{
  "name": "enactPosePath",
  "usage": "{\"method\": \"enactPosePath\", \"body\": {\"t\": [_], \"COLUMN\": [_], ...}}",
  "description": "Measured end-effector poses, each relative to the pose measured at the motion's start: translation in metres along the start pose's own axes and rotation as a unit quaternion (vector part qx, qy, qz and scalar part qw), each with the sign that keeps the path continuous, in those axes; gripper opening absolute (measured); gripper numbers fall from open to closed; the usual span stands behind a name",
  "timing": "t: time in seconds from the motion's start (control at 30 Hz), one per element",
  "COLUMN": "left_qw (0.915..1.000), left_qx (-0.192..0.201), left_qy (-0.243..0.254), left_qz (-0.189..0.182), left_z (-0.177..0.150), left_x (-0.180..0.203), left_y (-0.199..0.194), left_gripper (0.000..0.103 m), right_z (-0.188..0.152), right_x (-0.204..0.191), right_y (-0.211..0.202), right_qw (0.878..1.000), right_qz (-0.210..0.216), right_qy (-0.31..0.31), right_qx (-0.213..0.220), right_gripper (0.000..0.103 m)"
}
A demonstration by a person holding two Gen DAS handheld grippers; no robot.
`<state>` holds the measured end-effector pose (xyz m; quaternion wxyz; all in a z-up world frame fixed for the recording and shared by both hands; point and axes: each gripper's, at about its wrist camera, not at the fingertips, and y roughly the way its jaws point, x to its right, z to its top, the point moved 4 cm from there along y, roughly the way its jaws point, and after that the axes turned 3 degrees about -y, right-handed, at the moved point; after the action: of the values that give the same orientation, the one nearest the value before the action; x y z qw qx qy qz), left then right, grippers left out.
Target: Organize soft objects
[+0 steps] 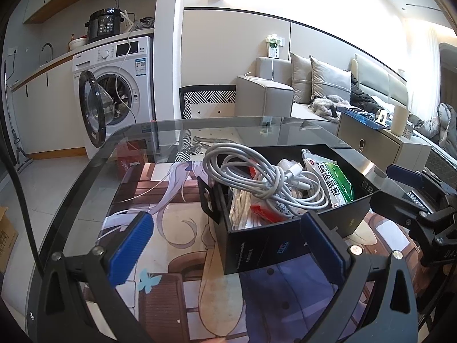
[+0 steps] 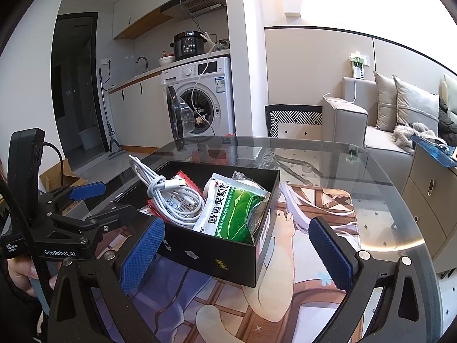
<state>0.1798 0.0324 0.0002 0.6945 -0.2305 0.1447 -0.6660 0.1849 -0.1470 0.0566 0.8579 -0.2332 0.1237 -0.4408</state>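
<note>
At frame centre a black box (image 2: 217, 253) holds a white cable (image 2: 171, 200), a green-and-white packet (image 2: 231, 214) and red wrappers (image 2: 185, 178); blue gripper pads (image 2: 142, 253) flank it below.

Each view originates from a fisheye camera mounted behind its gripper's two fingers, looking forward and slightly down along them.

The left wrist camera sits close to the black box (image 1: 285, 228), which lies just ahead of the left gripper (image 1: 225, 243), toward its right finger. The right gripper (image 1: 400, 188) enters at the frame's right edge.

The right wrist camera views the same box just ahead of the right gripper (image 2: 237, 251), with the left gripper at its left.

Both views share the box, the glass table (image 1: 85, 177), the washing machine (image 1: 120, 85) and the sofa (image 1: 265, 94) beyond.
</note>
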Motion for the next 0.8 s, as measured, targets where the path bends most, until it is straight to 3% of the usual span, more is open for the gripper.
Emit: {"method": "enactPosePath", "body": {"t": [0.8], "left_qw": [1.0], "left_qx": [0.001], "left_qy": [0.001], "left_qz": [0.0], "left_z": [-0.0005], "left_x": [0.0024], "left_y": [-0.0019], "left_gripper": [0.103], "right_z": [0.0001], "right_x": [0.0004], "right_y": [-0.0005], "right_qw": [1.0], "right_qz": [0.0], "right_qy": [0.0], "right_qx": [0.001], "right_gripper": [0.103]}}
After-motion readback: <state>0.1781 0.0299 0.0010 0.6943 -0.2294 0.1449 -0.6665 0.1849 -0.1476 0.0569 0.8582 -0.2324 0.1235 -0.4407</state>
